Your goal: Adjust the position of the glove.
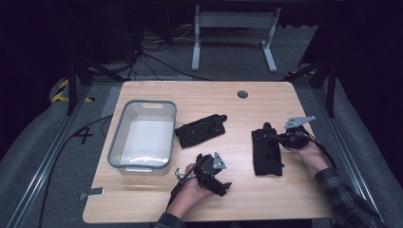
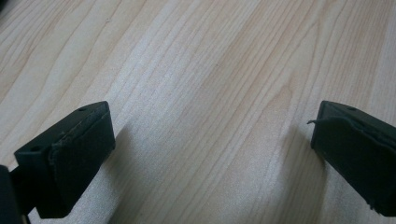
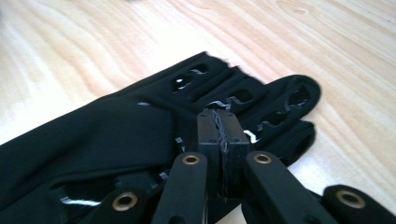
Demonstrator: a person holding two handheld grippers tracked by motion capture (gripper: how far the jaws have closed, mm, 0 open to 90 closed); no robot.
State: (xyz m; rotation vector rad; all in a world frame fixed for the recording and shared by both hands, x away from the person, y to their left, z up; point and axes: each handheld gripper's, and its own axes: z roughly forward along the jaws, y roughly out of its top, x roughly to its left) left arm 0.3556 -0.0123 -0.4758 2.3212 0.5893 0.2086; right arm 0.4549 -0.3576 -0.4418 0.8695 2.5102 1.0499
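Right gripper (image 3: 223, 135) closed, jaws pressed together over black glove (image 3: 140, 135) near tabletop's right edge; whether fabric is pinched cannot be told. Left gripper (image 2: 212, 149) wide open, empty, parked near front edge. Second glove (image 1: 201, 128) laid beside bin (image 1: 142, 134), likely awaiting binning.

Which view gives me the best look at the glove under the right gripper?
The right gripper view: the glove lies close up, showing its cut-out finger slots, with the right gripper shut over it. The high view shows that glove small and dark on the table. The left gripper view shows bare wood.
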